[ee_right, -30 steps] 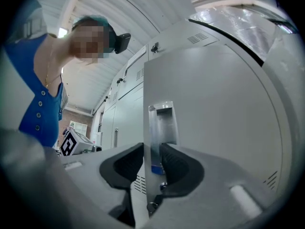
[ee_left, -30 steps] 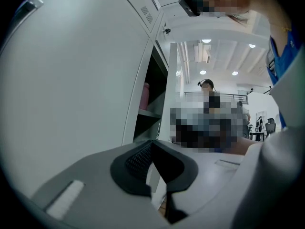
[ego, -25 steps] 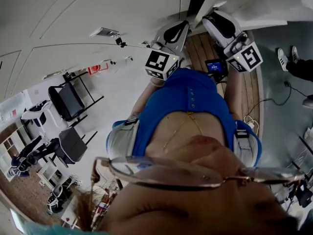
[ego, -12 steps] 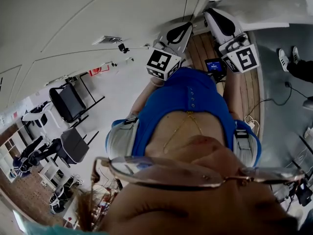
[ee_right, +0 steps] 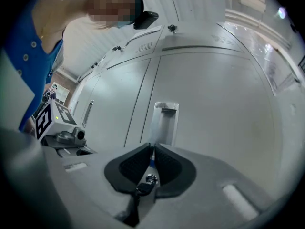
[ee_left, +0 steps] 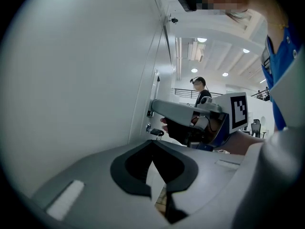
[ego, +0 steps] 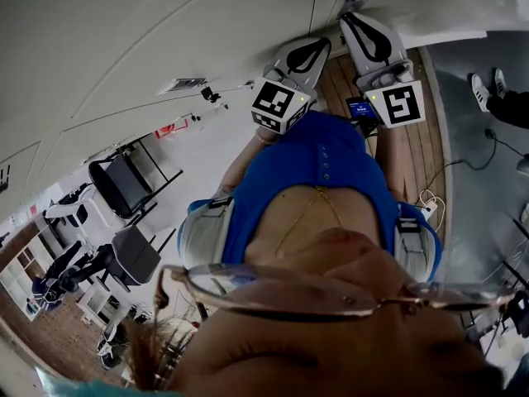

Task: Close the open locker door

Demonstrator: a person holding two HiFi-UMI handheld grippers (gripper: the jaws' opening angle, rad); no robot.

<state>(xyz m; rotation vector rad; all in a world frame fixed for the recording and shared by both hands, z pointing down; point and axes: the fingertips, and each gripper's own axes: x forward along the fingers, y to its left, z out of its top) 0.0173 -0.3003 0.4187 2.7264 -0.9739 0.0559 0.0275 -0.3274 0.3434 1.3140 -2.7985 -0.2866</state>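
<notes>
**Left gripper** (ee_left: 152,144): clenched, empty, beside the lockers. **Locker door** (ee_right: 214,104): apparently flush with its neighbours. **Right gripper** (ee_right: 153,147): jaws just closed on the key (ee_right: 144,186) at the door's left edge, below the recessed handle (ee_right: 166,120). Turn it squarely, without prying. **Room:** wooden floor (ego: 413,155); chairs (ego: 124,176) well apart.

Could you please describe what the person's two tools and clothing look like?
The left tool and right tool are alike: smooth light-grey shells, black inner pads, and a white cube of black square markers with a small green light. The person wears a blue top, forearms bare.
</notes>
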